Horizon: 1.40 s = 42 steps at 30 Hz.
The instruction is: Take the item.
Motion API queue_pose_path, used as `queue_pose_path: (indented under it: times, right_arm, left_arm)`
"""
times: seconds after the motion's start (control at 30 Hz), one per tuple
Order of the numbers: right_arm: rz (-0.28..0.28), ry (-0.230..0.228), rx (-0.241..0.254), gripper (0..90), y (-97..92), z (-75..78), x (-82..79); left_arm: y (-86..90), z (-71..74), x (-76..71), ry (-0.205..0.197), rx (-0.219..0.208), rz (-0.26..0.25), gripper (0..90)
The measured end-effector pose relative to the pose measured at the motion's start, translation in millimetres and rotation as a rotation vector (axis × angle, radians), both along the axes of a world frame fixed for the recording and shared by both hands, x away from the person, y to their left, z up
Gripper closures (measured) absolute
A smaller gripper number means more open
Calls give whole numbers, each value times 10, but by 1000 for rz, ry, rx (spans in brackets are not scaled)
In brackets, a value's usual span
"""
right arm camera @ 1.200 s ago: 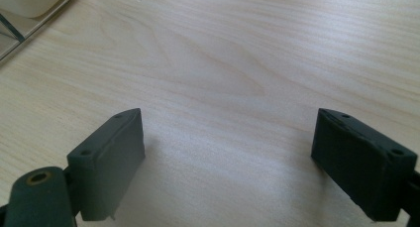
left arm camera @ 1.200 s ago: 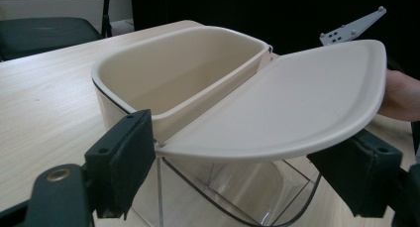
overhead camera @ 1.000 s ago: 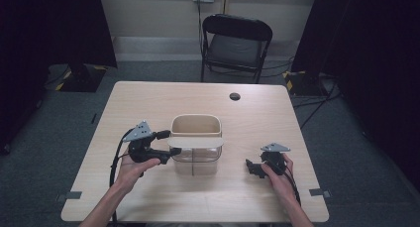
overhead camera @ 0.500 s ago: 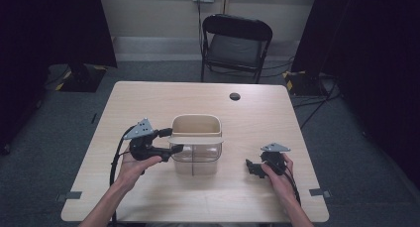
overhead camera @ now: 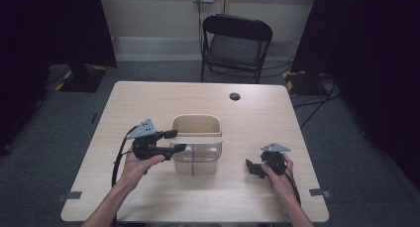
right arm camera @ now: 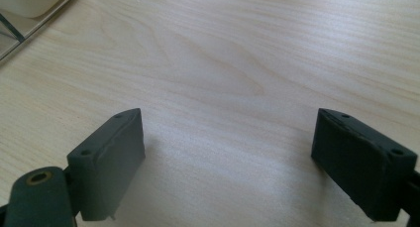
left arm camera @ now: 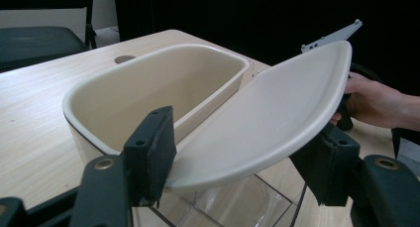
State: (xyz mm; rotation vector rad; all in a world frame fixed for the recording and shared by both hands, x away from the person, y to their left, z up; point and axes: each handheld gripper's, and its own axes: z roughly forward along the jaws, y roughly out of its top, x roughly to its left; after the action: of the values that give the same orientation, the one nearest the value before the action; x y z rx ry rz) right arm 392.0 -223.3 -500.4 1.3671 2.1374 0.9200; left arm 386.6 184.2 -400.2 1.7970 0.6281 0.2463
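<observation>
- Gripping the cream lid point(left arm camera: 267, 118) by its near end, the left gripper point(overhead camera: 174, 141) has its two black jaws against the lid's opposite edges; they have just been closing, and the lid now sits between them.
- The lid lies across the front part of the clear bin point(overhead camera: 196, 157), tilted in the left gripper view, its far end lifted over the bin's edge.
- Behind the lid, the bin's cream inner tub point(left arm camera: 163, 83) stands open to the top.
- The bin sits near the middle of the table point(overhead camera: 148, 98), a little toward the person's side.
- To the right of the bin and well apart from it, the right gripper point(overhead camera: 255, 168) rests low on the table, held in the person's right hand point(overhead camera: 280, 175); its jaws stand wide with only bare wood between them.
- Beyond the bin, a small dark round hole point(overhead camera: 235, 96) marks the tabletop near its far edge.
- Farther still, past the table, a black folding chair point(overhead camera: 235, 46) stands on the grey floor.
</observation>
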Motion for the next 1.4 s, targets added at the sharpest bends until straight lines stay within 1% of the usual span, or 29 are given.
queue_pose_path:
  times: [0.03, 0.07, 0.17, 0.2, 0.47, 0.57, 0.63, 0.7, 0.73, 0.77, 0.87, 0.93, 1.0, 1.03, 1.07, 1.4]
  right_arm:
    - [0, 0, 0, 124, 0, 0, 0]
    - [0, 1, 0, 124, 0, 0, 0]
    - [0, 0, 0, 124, 0, 0, 0]
    - [0, 0, 0, 124, 0, 0, 0]
    - [0, 0, 0, 124, 0, 0, 0]
    - [0, 0, 0, 124, 0, 0, 0]
    - [0, 0, 0, 124, 0, 0, 0]
    - [0, 0, 0, 124, 0, 0, 0]
    - [1, -1, 0, 124, -1, 0, 1]
    - [0, 0, 0, 124, 0, 0, 0]
    - [0, 1, 0, 124, 0, 0, 0]
    - [0, 0, 0, 124, 0, 0, 0]
    - [0, 0, 0, 124, 0, 0, 0]
    - [1, -1, -1, 124, -1, 0, 1]
    - [1, -1, -1, 124, -1, 0, 1]
    - [0, 0, 0, 124, 0, 0, 0]
  left_arm:
    - [0, 0, 0, 0, 0, 0, 368]
    - [3, 11, 9, 10, 3, -2, 369]
    - [6, 30, 29, 20, 4, -7, 375]
    - [4, 34, 33, 19, 3, -2, 379]
    - [-2, 42, 59, 28, -8, -6, 389]
    - [-6, 46, 68, 27, -1, -12, 395]
    - [-14, 37, 62, 26, -12, -3, 392]
    - [-16, 35, 62, 26, -13, -2, 392]
    - [-15, 42, 64, 25, -1, -2, 394]
    - [-13, 45, 69, 30, -3, -10, 396]
    - [-21, 56, 73, 35, -8, -7, 405]
    - [-21, 61, 70, 32, 3, -9, 406]
    - [-19, 65, 74, 31, 5, -7, 406]
    - [-22, 66, 75, 37, -8, -2, 407]
    - [-20, 65, 80, 37, -16, -8, 408]
    - [-4, 72, 108, 42, -25, -9, 424]
